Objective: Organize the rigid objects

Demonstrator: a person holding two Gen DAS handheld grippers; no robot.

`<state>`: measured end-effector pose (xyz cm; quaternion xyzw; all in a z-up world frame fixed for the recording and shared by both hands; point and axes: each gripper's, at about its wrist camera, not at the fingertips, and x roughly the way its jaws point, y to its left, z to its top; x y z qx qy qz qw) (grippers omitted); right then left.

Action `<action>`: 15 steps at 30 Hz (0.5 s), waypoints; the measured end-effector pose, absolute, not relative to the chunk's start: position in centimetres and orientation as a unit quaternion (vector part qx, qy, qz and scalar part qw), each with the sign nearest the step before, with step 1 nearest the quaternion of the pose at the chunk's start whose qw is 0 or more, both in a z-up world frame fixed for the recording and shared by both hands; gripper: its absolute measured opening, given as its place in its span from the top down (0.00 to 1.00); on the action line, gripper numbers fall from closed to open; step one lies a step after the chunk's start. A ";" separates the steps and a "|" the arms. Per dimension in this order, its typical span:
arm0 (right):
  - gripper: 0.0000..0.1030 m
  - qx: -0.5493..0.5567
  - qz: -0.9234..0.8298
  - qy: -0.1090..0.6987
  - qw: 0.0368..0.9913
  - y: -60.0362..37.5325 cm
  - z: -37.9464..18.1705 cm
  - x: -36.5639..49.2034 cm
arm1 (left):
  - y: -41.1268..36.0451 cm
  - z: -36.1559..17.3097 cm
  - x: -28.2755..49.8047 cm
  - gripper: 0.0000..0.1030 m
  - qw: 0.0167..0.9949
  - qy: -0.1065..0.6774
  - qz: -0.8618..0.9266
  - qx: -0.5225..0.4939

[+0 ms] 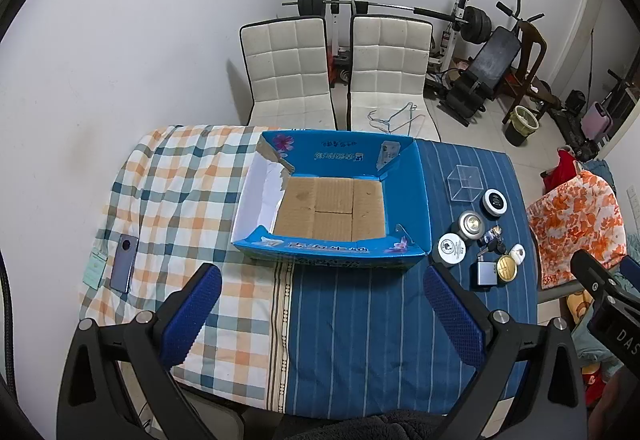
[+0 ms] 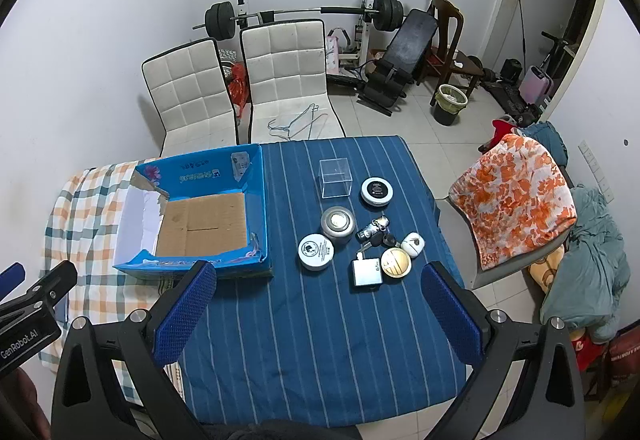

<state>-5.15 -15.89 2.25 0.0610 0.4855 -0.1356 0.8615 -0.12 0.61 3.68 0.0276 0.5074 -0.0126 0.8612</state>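
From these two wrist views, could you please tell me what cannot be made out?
- Left wrist view: the blue box's near inner wall faces away.
- Right wrist view: the phone is mostly hidden behind the left gripper.
- Both views: jar label print is too small; the keys overlap, so no count.

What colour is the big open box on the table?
The box is bright blue, with a plain brown cardboard bottom. The left wrist view shows it best.

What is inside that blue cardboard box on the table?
Nothing visible: the blue box shows only its bare brown cardboard floor. Its near wall hides a thin strip of floor just behind it.
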 end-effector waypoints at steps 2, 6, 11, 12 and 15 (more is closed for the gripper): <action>0.00 0.061 -0.136 0.485 0.862 -16.0 2.3 -5.1 | 0.6 3.6 -0.2 0.00 0.861 0.507 -0.012 0.028; 0.00 0.064 -0.136 0.487 0.860 -16.1 2.1 -5.1 | 0.6 3.6 -0.2 0.00 0.861 0.508 -0.013 0.027; 0.00 0.089 -0.145 0.499 0.850 -17.8 0.9 -4.6 | -0.4 3.4 0.8 0.00 0.861 0.508 -0.023 0.032; 0.00 0.094 -0.151 0.502 0.847 -18.3 0.5 -4.3 | -0.9 3.2 1.4 0.00 0.860 0.508 -0.029 0.035; 0.00 0.118 -0.172 0.513 0.833 -20.7 -1.4 -3.4 | -2.8 2.3 3.3 0.00 0.862 0.502 -0.048 0.044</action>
